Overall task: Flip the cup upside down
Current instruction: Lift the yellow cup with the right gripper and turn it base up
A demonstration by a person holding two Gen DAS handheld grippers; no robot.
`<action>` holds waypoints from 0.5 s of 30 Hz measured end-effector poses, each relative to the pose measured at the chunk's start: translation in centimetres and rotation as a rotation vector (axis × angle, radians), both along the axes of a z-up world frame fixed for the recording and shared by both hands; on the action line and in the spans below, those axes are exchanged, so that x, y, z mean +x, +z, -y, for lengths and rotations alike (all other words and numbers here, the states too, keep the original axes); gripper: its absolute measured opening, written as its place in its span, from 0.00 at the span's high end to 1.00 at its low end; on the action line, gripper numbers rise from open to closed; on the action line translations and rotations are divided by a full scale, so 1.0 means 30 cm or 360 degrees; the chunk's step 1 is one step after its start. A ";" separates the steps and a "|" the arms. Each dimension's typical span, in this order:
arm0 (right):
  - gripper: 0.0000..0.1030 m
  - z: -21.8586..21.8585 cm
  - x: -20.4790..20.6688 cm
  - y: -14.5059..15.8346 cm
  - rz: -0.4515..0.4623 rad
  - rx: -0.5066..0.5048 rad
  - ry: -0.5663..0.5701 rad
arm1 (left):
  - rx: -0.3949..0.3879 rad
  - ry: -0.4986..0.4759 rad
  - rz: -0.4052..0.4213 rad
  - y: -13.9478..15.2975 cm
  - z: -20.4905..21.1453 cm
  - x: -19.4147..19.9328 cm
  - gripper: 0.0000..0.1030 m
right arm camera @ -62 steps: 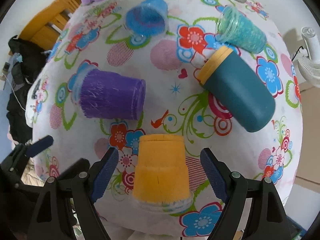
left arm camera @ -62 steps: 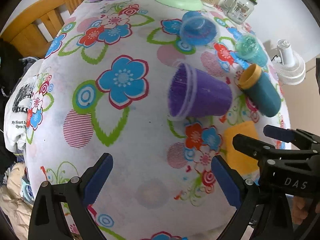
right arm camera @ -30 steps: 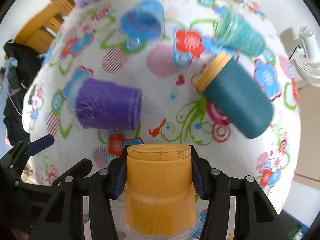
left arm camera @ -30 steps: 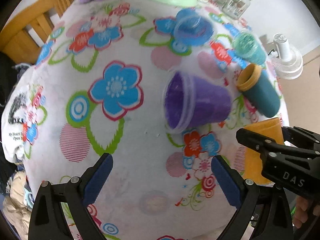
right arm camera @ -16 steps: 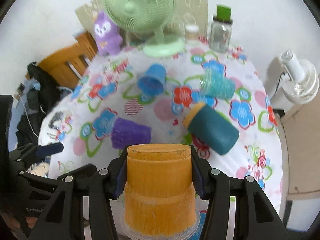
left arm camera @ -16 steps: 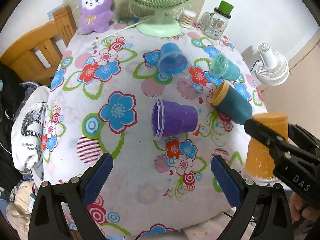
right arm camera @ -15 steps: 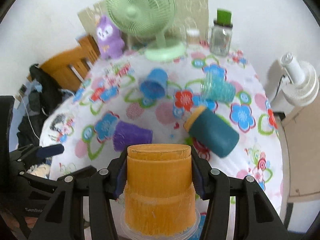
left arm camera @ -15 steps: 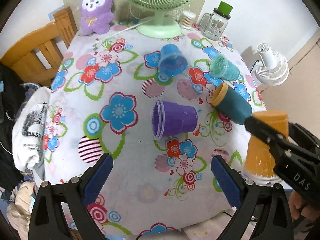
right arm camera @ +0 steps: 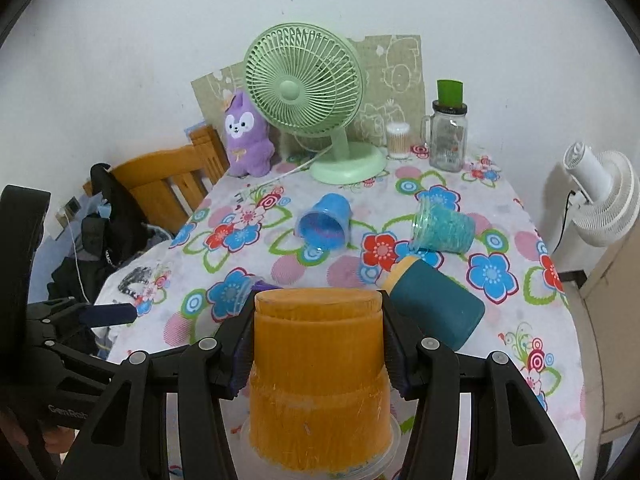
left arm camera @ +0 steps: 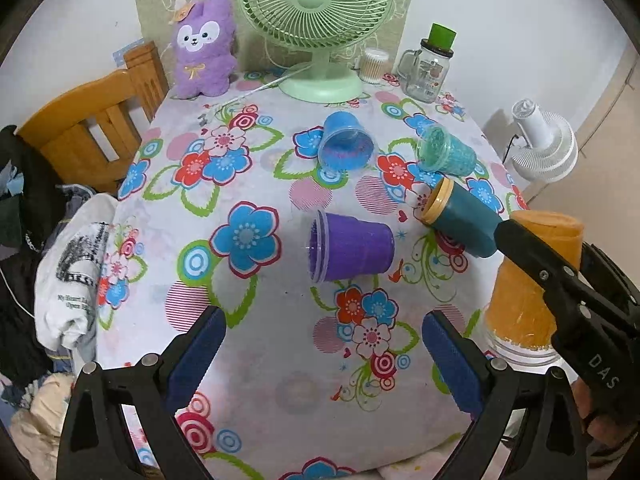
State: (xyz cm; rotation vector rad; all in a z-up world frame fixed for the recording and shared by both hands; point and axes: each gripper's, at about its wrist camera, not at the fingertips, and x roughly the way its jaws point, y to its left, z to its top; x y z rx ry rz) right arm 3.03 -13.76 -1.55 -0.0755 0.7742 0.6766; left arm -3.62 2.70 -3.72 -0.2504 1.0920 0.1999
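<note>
**Item Count: Table and Surroundings**

Cups, five in total: one orange cup [right arm camera: 318, 384], one purple cup [left arm camera: 352, 247], one blue cup [left arm camera: 346, 146], one light teal cup [left arm camera: 446, 155], and one dark teal cup [left arm camera: 464, 222] with a yellow rim.

Fans, two: one green desk fan [left arm camera: 316, 20] on the table, one white fan [left arm camera: 542, 148] off the table's side.

Glass mug jars, one [left arm camera: 430, 68], with a green top.

Small round containers, one [left arm camera: 374, 65].

Purple plush toys, one [left arm camera: 204, 46].

Wooden chairs, one [left arm camera: 92, 120].

Grippers, two: left gripper [left arm camera: 322, 360] and right gripper [right arm camera: 318, 356].
</note>
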 end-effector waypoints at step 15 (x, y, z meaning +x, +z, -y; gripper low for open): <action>0.45 -0.056 0.050 -0.228 0.0289 0.0038 -0.0060 | 0.0011 0.0050 0.0025 -0.219 -0.071 0.045 0.03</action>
